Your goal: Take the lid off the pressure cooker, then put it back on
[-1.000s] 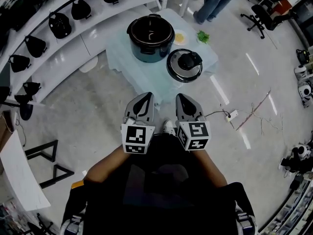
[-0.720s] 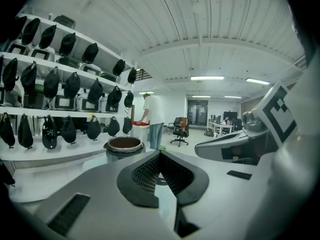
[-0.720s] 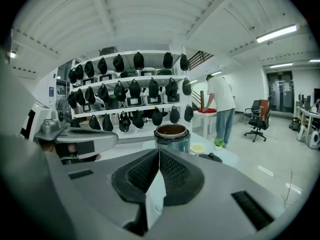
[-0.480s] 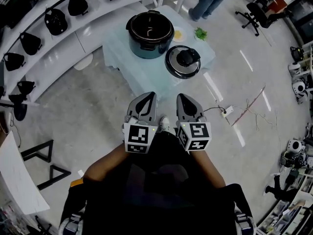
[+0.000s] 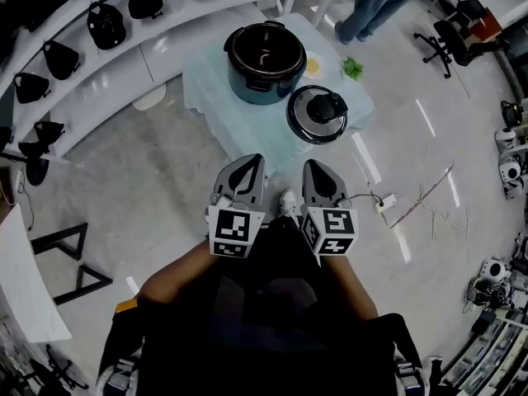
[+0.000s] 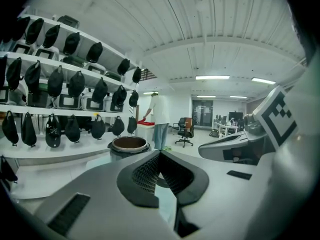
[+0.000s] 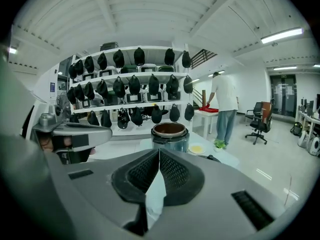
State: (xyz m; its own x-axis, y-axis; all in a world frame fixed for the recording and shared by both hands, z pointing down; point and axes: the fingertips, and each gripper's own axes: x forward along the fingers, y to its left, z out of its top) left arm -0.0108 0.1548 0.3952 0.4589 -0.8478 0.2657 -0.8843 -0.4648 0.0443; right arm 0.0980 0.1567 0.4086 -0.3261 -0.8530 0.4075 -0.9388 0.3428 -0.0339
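The pressure cooker (image 5: pixel 266 60) stands open on a low table (image 5: pixel 239 122) under a pale blue cloth; its dark inner pot shows. Its lid (image 5: pixel 317 114), steel with a black handle, lies flat on the cloth just right of the cooker, nearer to me. My left gripper (image 5: pixel 249 162) and right gripper (image 5: pixel 313 166) hang side by side in front of my body, short of the table's near edge, both shut and holding nothing. The left gripper view has the cooker (image 6: pixel 129 145) beyond the shut left gripper (image 6: pixel 159 153). In the right gripper view the cooker (image 7: pixel 170 134) stands past the shut right gripper (image 7: pixel 159 151).
A small plate (image 5: pixel 312 63) and a green sprig (image 5: pixel 353 68) lie at the table's far side. A person (image 5: pixel 371 7) stands beyond it. Curved white shelves (image 5: pixel 107 81) with black items run along the left. A power strip (image 5: pixel 384 200) and cables lie on the floor at right.
The head view has swayed a little, so the table sits slightly further right in the picture. Both grippers stay shut side by side; cooker and lid lie as before.
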